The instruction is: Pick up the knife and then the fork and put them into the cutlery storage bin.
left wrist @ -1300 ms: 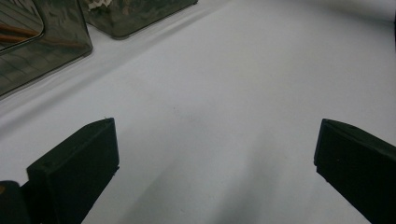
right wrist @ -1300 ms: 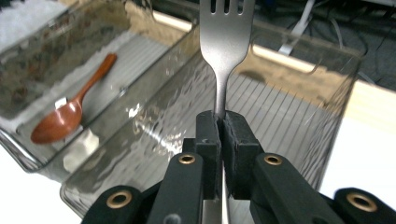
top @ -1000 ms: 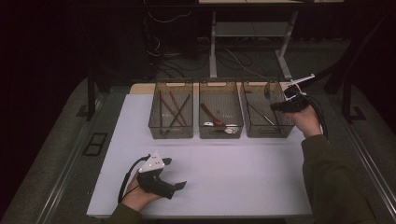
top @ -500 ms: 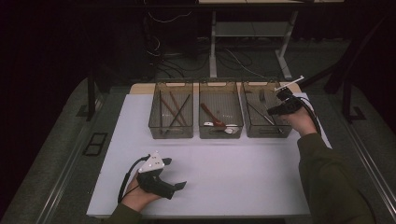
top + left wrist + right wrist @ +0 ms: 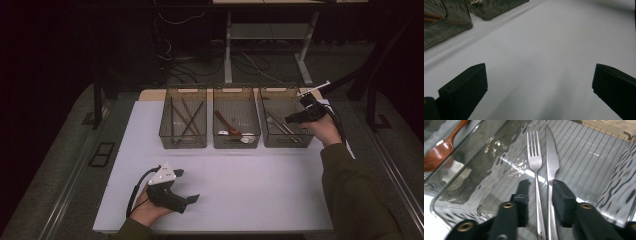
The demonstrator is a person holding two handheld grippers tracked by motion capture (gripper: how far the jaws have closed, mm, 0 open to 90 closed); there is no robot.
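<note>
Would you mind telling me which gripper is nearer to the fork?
Right. The right gripper hangs over the fork in the rightmost bin, fingers just opened astride its handle. The left gripper rests far off near the table's front edge.

No legible text, label, brand, number or sign is showing on any surface; a small stamped mark is sitting at the base of the fork (image 5: 535, 167) handle, toward 6 o'clock in the right gripper view, too small and blurred to be read
</note>
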